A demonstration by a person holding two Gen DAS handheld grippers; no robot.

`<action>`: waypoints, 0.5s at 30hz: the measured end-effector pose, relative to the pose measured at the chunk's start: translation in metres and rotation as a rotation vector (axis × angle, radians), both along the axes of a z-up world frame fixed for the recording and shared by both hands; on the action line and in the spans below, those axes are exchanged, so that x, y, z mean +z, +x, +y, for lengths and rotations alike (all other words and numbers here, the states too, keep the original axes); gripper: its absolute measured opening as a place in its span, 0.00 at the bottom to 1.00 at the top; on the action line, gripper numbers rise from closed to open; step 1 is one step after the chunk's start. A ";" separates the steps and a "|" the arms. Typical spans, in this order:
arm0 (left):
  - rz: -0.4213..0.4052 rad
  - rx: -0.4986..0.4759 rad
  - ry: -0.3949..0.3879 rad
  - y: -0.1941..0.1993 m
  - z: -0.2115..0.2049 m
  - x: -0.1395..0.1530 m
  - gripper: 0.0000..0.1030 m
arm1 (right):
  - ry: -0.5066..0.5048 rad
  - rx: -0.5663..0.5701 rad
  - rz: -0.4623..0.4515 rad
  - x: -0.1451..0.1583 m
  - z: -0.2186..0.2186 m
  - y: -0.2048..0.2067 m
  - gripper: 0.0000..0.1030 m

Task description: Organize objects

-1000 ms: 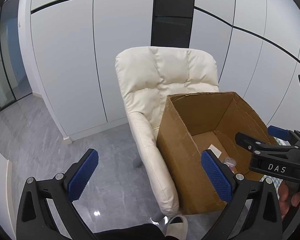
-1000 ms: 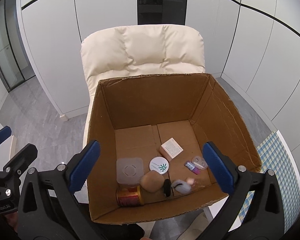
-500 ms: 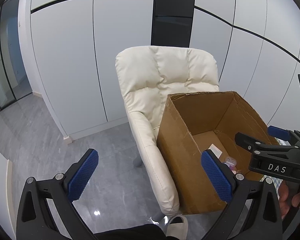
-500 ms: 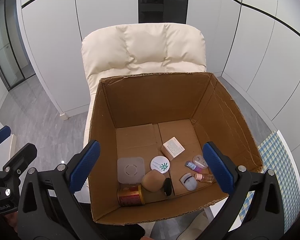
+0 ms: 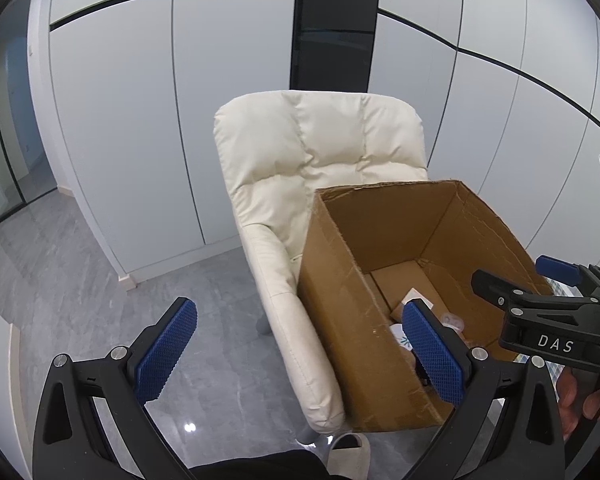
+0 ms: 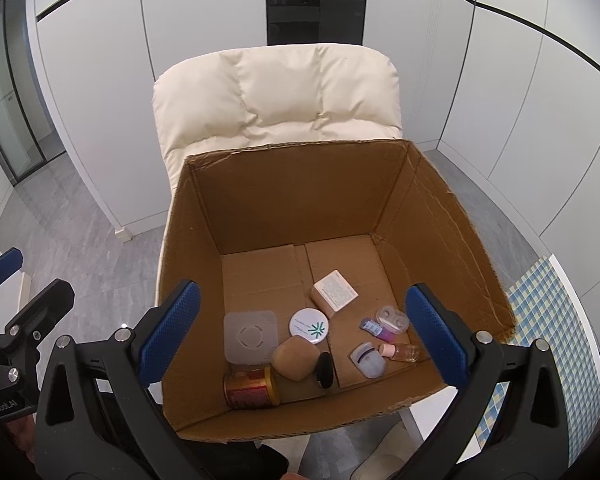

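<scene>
The right gripper [image 6: 302, 338] hangs wide open and empty above an open cardboard box [image 6: 300, 200] that sits on a cream padded chair [image 6: 276, 96]. On the box floor lie a red tin [image 6: 252, 387], a round white compact [image 6: 309, 326], a beige sponge [image 6: 294, 360], a small carton [image 6: 335, 292] and a little bottle [image 6: 402, 352]. The left gripper [image 5: 300, 354], just left of the box, is likewise spread wide, holding nothing.

One box [image 6: 284, 208] on one chair [image 6: 276, 92] holds nine things: one can [image 6: 252, 388], one sponge [image 6: 294, 362], one compact [image 6: 309, 326], six others.
</scene>
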State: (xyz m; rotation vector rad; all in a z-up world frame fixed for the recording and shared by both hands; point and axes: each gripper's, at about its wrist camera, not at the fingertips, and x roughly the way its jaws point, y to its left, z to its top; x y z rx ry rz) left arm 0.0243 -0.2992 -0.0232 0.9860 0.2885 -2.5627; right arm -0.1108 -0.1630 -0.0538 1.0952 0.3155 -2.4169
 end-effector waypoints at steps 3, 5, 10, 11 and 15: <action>0.002 -0.013 -0.001 -0.005 0.006 0.001 0.99 | -0.002 -0.010 0.001 0.001 0.010 -0.003 1.00; 0.001 -0.021 -0.003 -0.008 0.010 0.001 0.99 | -0.003 -0.019 0.004 0.002 0.015 -0.005 1.00; 0.002 -0.032 0.003 -0.016 0.017 0.002 0.99 | -0.003 -0.048 0.001 0.002 0.033 -0.010 1.00; 0.001 -0.035 0.005 -0.018 0.019 0.001 0.99 | -0.002 -0.051 0.002 0.003 0.035 -0.011 1.00; -0.004 -0.046 0.007 -0.026 0.027 0.000 0.99 | -0.006 -0.065 0.002 0.003 0.047 -0.013 1.00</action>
